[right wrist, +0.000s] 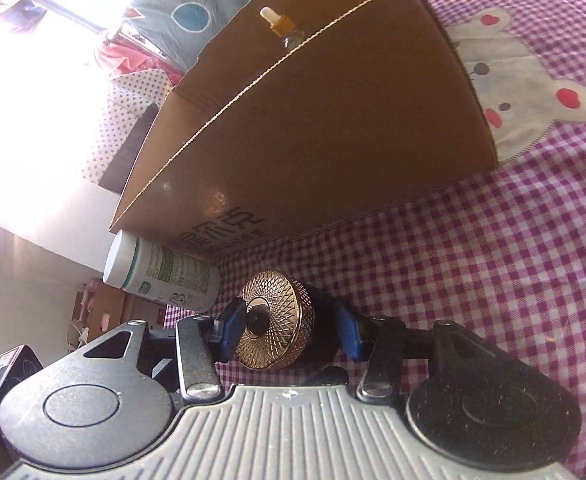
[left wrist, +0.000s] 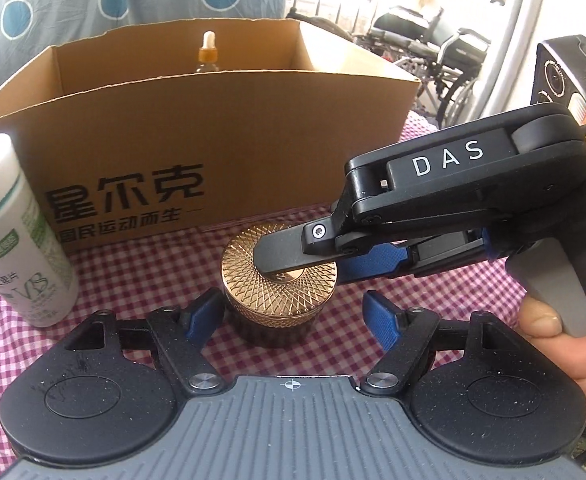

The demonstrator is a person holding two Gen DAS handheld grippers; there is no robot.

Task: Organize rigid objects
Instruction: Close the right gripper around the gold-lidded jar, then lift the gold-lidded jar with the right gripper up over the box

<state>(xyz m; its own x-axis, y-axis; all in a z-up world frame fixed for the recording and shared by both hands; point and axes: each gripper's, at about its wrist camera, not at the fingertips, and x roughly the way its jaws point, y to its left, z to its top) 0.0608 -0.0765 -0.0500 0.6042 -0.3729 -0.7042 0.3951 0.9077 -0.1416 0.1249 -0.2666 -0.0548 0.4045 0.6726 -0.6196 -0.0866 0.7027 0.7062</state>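
Note:
A dark jar with a gold lattice lid [left wrist: 279, 276] stands on the pink checked cloth [left wrist: 133, 276], just in front of the cardboard box [left wrist: 233, 128]. My right gripper [right wrist: 289, 324], rolled onto its side, reaches in from the right. One finger [left wrist: 289, 252] lies across the lid top and the other blue pad [right wrist: 349, 332] sits against the jar's dark base, so it is shut on the jar [right wrist: 277, 320]. My left gripper [left wrist: 291, 304] is open low in front of the jar. Its left pad [left wrist: 203, 314] is close by the jar's side and its right pad is well apart.
A white bottle with a green label [left wrist: 17, 240] stands left of the jar, close to the box front [right wrist: 161, 272]. A dropper bottle [left wrist: 208, 54] stands inside the box. A person's hand [left wrist: 565, 344] holds the right gripper's handle. A wheelchair [left wrist: 445, 52] stands beyond the cloth.

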